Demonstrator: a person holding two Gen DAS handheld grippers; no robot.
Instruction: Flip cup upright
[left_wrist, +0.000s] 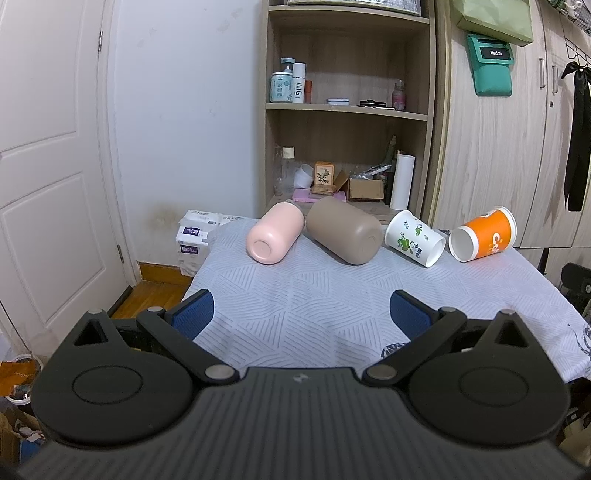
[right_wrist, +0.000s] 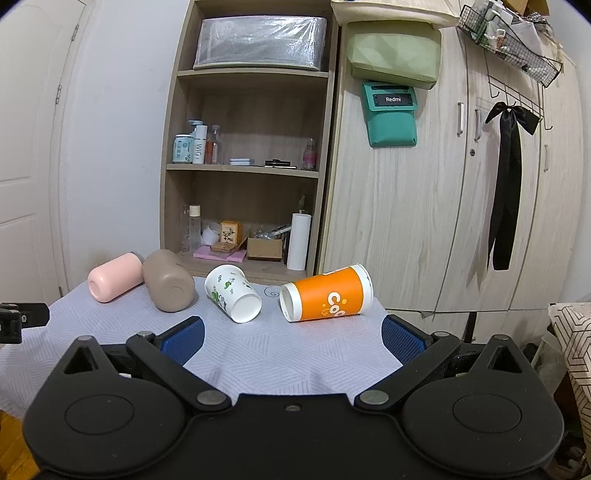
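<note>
Four cups lie on their sides in a row along the far part of the table (left_wrist: 295, 295), which is covered with a pale patterned cloth. At the left is the pink cup (left_wrist: 273, 234), its closed base turned toward the near edge. Just beside it, seemingly touching, lies the taupe cup (left_wrist: 343, 230), base also facing forward. Next comes the white floral paper cup (left_wrist: 415, 238), its base toward the near side; nothing shows of its inside. Last, near the table's right edge, lies the orange paper cup (left_wrist: 484, 234), its white recessed base facing the grippers. No mouth faces me, so I cannot tell whether any cup holds anything.

The left gripper (left_wrist: 301, 315) hangs over the near side of the table, jaws spread wide and holding nothing. The right gripper (right_wrist: 291, 334) does likewise, wide apart and bare, in line with the gap between the floral and orange cups.

Cloth lies bare between both grippers and the cups. Behind the row stands a wooden shelf (right_wrist: 247, 166) with bottles and boxes, close to the table's far edge.
</note>
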